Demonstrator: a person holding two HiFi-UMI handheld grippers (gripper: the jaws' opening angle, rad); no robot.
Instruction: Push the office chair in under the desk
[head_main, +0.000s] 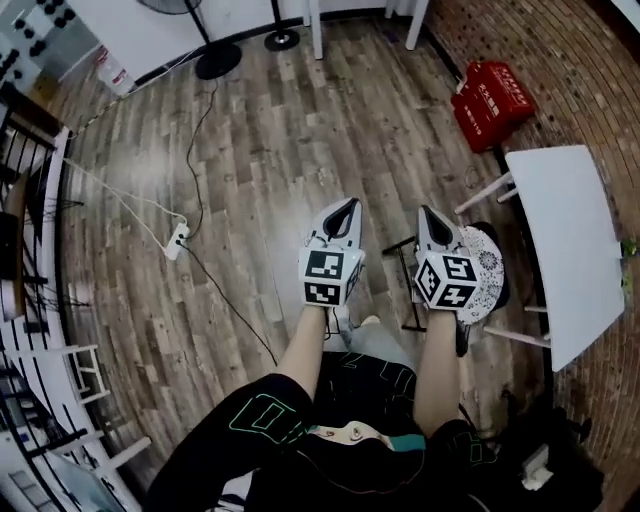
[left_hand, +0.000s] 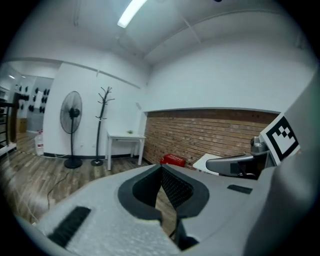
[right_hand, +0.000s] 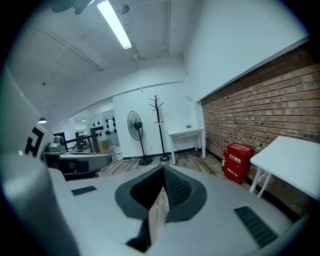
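The office chair (head_main: 489, 268) has a white patterned seat with a black rim and a black base (head_main: 404, 272). In the head view it stands just left of the white desk (head_main: 565, 250), between the desk's legs. My right gripper (head_main: 428, 214) is held over the chair's left side and hides part of the seat; whether it touches the chair I cannot tell. It is shut and holds nothing. My left gripper (head_main: 346, 206) floats beside it over bare floor, also shut and empty. In the right gripper view the desk (right_hand: 292, 160) lies at the right.
A red crate (head_main: 492, 100) sits by the brick wall beyond the desk. A fan's base (head_main: 218, 60) and a small white table's legs (head_main: 316, 35) stand far off. A power strip (head_main: 177, 240) and its cables cross the wooden floor at left. Black railings (head_main: 30, 180) line the left edge.
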